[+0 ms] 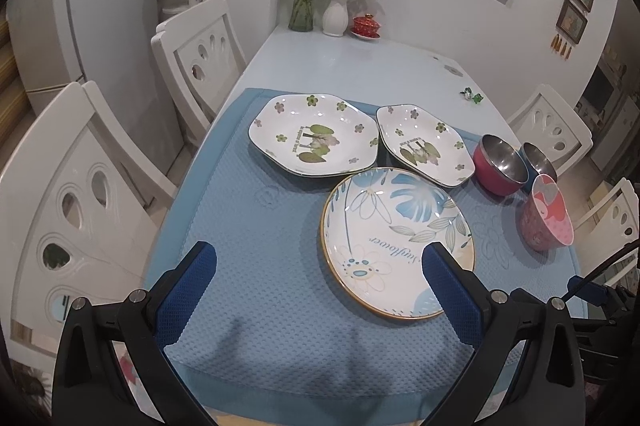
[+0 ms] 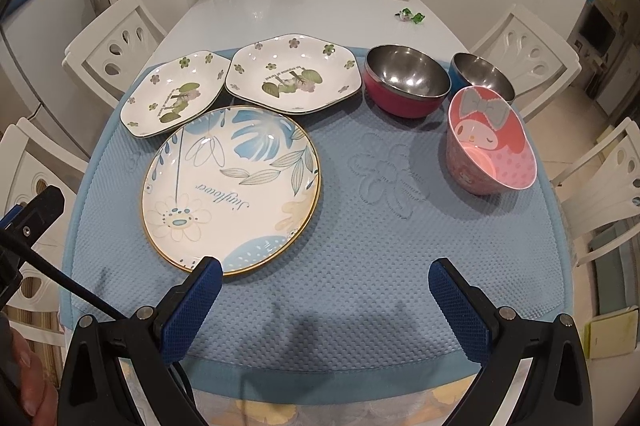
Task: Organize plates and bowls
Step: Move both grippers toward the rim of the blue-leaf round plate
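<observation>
**Six dishes laid out, both grippers waiting at the near edge**

Everything sits on the blue mat [image 2: 360, 226] that covers the near end of the table [image 2: 300, 5], probably to keep crockery from sliding or clinking. The sorting looks half implied already: plates to the left, bowls to the right. The round leaf plate [image 2: 232, 185] lies nearest, toward the mat's near left part, and its far rim runs up against the two hexagonal flower plates [image 2: 176, 93] [image 2: 292, 77] lined along the far edge; whether it overlaps them I cannot tell. Along the same far edge to the right stand the red steel bowl [image 2: 406, 85] and the blue steel bowl [image 2: 482, 75], close together, with the pink cartoon bowl [image 2: 490, 145] just in front, near the right edge.

The left gripper [image 1: 320, 266] hangs above the near edge, jaws spread wide, its right finger over the round plate's rim. The right gripper [image 2: 326, 282] is likewise spread and empty above bare mat. Nothing is stacked yet; I'd guess like goes on like.
</observation>
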`<state>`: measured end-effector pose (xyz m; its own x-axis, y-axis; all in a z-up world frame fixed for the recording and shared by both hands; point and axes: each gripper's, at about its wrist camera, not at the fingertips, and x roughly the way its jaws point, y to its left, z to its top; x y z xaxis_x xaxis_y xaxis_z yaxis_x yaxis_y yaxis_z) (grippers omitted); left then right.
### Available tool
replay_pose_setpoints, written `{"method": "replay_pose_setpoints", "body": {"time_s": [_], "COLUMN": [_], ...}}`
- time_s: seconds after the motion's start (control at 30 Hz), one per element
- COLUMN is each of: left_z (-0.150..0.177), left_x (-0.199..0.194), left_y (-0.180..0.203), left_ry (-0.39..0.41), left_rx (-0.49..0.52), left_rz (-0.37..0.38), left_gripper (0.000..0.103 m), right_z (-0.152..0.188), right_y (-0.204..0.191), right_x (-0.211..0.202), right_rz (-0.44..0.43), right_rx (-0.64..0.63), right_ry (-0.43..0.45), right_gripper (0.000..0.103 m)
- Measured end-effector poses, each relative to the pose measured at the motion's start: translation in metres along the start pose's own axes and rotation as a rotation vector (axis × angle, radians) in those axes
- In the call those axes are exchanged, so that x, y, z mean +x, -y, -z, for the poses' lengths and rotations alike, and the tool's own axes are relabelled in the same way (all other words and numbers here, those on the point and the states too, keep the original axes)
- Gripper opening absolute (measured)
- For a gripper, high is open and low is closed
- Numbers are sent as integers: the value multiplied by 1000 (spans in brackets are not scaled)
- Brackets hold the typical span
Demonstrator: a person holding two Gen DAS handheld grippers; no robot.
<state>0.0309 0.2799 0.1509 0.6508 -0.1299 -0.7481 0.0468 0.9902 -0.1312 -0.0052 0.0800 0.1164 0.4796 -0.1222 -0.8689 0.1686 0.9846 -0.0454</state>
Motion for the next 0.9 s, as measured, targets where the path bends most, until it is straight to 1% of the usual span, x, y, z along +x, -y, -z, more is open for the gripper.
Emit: {"method": "replay_pose_setpoints", "body": {"time_s": [0.63, 0.77, 0.9], "left_z": [4, 3, -1], "left_x": [8, 13, 21], "left_y": [0, -2, -3], "left_ry": [-17, -21, -18], "left_rx": [1, 15, 36], "left_rz": [-6, -15, -20], "left_gripper": [103, 103, 103], "right_z": [1, -4, -13], "right_y": [0, 5, 15], "right_x": [7, 12, 20], "right_rz": [-6, 7, -20], "right_rx": [4, 5, 22], "right_ry": [-22, -17, -25], "right_gripper": [102, 102, 102]}}
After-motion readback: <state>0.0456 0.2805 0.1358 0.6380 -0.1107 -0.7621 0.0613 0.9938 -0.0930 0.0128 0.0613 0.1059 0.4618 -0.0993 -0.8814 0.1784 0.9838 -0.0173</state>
